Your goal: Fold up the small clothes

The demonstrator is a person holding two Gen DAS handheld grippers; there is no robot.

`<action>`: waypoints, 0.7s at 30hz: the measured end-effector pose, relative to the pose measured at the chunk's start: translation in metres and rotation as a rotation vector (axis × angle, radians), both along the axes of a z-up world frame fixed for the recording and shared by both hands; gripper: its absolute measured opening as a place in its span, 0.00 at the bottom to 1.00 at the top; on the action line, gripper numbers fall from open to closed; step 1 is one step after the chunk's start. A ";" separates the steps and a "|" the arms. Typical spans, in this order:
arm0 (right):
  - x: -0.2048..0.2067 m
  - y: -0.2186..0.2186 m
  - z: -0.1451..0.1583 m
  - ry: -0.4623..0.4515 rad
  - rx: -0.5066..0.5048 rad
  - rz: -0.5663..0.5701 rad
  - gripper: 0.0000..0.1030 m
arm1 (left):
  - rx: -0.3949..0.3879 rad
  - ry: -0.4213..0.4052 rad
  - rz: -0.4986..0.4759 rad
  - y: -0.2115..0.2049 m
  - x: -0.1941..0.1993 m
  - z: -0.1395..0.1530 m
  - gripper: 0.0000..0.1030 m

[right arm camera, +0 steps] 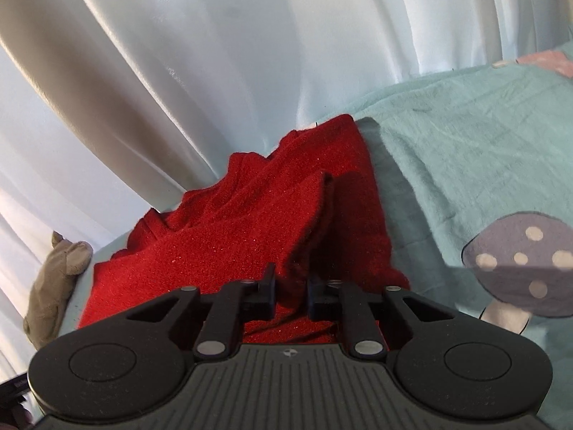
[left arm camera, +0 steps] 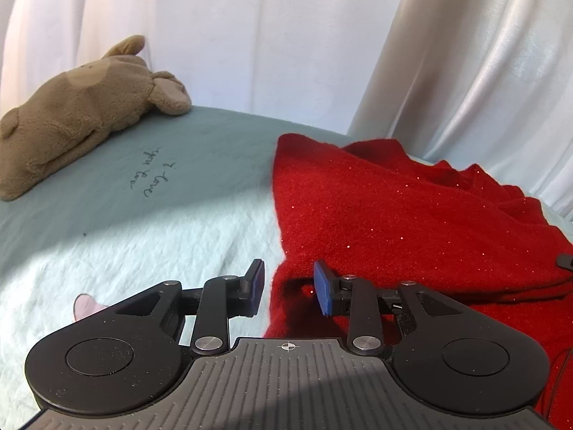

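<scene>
The left gripper (left arm camera: 288, 286), jaws spread, straddles the red garment's (left arm camera: 394, 215) near edge, probably lining up a pinch. The right gripper (right arm camera: 290, 292), jaws narrowed, pinches a raised fold of it, seemingly to lift it over.

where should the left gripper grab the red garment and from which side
Grip the near left edge of the red garment, where it ends against the blanket. The left gripper is open and already straddles that edge, so come in low from the blanket side. The edge looks thin and flat enough to pinch.

Garment (left arm camera: 394, 215) lies on blanket (left arm camera: 143, 251); plush toy (left arm camera: 78, 107) to its left.
</scene>
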State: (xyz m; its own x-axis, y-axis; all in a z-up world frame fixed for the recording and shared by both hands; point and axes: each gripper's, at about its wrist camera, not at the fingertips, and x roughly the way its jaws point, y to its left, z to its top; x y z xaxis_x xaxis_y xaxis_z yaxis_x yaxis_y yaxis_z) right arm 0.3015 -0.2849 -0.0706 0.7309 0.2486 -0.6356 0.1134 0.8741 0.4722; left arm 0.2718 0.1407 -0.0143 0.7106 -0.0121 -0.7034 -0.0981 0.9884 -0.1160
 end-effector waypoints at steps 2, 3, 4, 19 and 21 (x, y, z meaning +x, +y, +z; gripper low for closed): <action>-0.001 0.009 0.011 -0.054 -0.108 0.007 0.13 | -0.002 -0.003 -0.007 -0.002 0.001 0.000 0.36; -0.002 0.014 0.018 -0.093 -0.177 0.000 0.13 | -0.002 -0.001 -0.011 -0.003 0.001 -0.001 0.36; -0.004 0.019 0.023 -0.120 -0.231 -0.006 0.13 | -0.001 0.005 -0.013 -0.003 0.001 -0.003 0.36; 0.016 0.027 -0.007 -0.056 -0.398 0.032 0.14 | 0.037 0.048 -0.053 -0.011 0.012 -0.017 0.20; 0.018 0.030 -0.011 -0.064 -0.439 0.046 0.15 | 0.068 0.053 -0.048 -0.015 0.013 -0.021 0.26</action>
State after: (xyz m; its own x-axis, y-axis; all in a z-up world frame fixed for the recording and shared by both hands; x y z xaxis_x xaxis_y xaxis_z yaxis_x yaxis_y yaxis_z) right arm 0.3198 -0.2545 -0.0813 0.7669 -0.0012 -0.6417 0.0521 0.9968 0.0605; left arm 0.2853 0.1260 -0.0351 0.6724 0.0039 -0.7402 -0.0547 0.9975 -0.0444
